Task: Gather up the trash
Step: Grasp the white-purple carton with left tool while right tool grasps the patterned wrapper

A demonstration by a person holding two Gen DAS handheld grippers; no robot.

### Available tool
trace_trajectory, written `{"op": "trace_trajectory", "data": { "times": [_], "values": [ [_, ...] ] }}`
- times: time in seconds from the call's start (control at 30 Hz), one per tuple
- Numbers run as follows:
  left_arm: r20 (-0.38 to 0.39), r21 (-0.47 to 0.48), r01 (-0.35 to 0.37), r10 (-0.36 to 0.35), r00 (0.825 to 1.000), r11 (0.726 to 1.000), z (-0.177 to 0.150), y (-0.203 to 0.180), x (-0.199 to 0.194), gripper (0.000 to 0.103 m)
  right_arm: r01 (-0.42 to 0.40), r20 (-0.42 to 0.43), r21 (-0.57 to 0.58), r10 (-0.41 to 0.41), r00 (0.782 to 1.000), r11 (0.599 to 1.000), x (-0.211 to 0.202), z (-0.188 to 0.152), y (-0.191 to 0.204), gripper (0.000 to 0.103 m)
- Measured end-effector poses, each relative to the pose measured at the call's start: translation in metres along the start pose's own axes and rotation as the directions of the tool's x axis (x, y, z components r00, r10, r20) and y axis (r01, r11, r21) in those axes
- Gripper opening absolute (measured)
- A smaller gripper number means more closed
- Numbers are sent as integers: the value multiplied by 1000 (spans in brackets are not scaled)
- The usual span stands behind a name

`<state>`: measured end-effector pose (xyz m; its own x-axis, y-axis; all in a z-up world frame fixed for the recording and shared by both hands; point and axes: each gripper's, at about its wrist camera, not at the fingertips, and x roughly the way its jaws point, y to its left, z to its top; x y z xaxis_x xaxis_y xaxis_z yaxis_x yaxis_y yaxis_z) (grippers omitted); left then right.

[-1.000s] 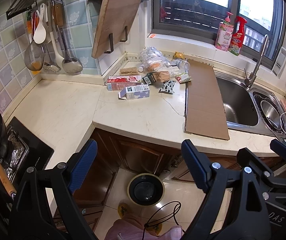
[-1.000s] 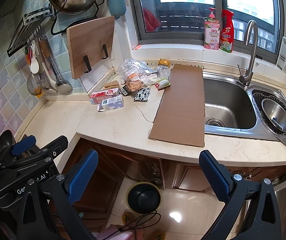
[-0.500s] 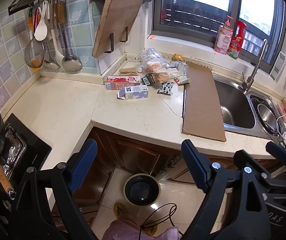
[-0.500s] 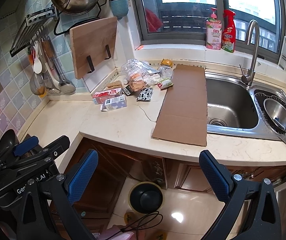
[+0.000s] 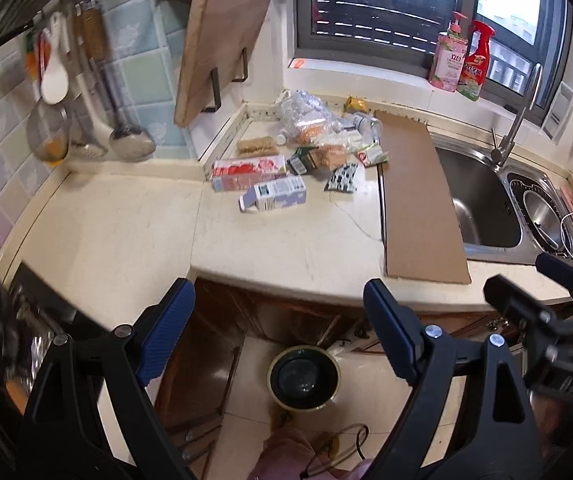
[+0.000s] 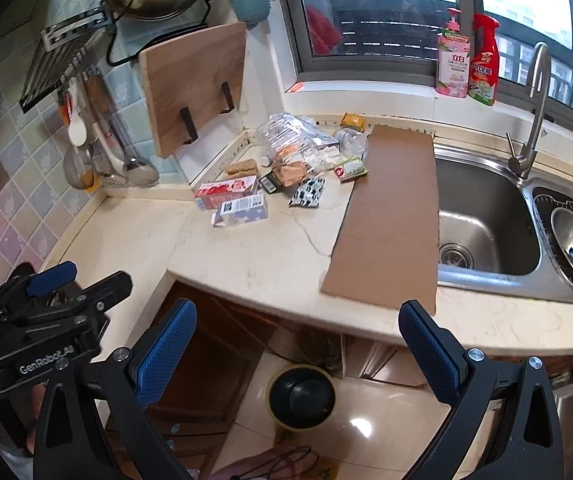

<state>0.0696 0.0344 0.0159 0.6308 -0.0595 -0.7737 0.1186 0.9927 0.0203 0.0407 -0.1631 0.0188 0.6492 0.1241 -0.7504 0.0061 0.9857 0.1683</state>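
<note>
Both my grippers, left gripper (image 5: 278, 320) and right gripper (image 6: 298, 332), hang spread wide and empty short of the cream stone countertop (image 5: 126, 232), above the round black floor bin (image 6: 300, 396). The litter, led by a white-and-lilac carton (image 5: 274, 198) lying crosswise, sits ahead at the back corner, nearer my left. Since a second ago both views have edged closer to the counter.

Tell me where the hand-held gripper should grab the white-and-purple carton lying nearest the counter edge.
Take the white-and-purple carton across its short width at mid-body, coming down from above. It lies flat on its side on the counter, long sides exposed, with only the pink box close behind. Avoid the opened flap end on its left, which would probably crumple.
</note>
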Motion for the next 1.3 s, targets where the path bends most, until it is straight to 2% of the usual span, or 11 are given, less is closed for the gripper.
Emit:
{"op": "trace_trajectory", "data": {
  "times": [0.17, 0.33, 0.47, 0.57, 0.67, 0.7, 0.87, 1.03, 1.17, 1.3],
  "values": [
    [-47, 21, 59, -58, 997, 998, 42, 17, 45, 84, 22, -20, 11, -22, 1000, 1000, 35, 49, -8, 102],
    [-50, 146, 52, -45, 998, 988, 81, 21, 102, 84, 35, -42, 15, -35, 999, 999, 86, 98, -13, 102],
    [-75, 197, 104, -90, 993, 975, 105, 26, 156, 84, 28, -65, 25, -26, 998, 999, 135, 131, -13, 102],
    [-118, 217, 164, -141, 983, 962, 120, 30, 199, 84, 18, -82, 32, -15, 997, 999, 179, 148, -13, 98],
    [-143, 234, 208, -178, 973, 950, 132, 34, 237, 84, 17, -121, 45, -11, 993, 999, 227, 161, -18, 88],
    [-148, 241, 221, -190, 971, 945, 134, 34, 248, 84, 23, -137, 47, -16, 990, 999, 244, 165, -19, 85],
    [-190, 291, 268, -219, 957, 919, 137, 30, 294, 84, 50, -173, 69, -38, 984, 996, 310, 168, -27, 84],
    [-229, 355, 283, -211, 950, 891, 130, 20, 322, 84, 56, -192, 99, -37, 981, 994, 363, 169, -33, 84],
    [-244, 371, 304, -223, 944, 877, 127, 16, 334, 79, 57, -214, 132, -28, 976, 990, 391, 168, -36, 83],
    [-257, 385, 309, -220, 941, 870, 125, 13, 344, 79, 79, -230, 134, -47, 972, 988, 416, 167, -35, 81]
  ]
}}
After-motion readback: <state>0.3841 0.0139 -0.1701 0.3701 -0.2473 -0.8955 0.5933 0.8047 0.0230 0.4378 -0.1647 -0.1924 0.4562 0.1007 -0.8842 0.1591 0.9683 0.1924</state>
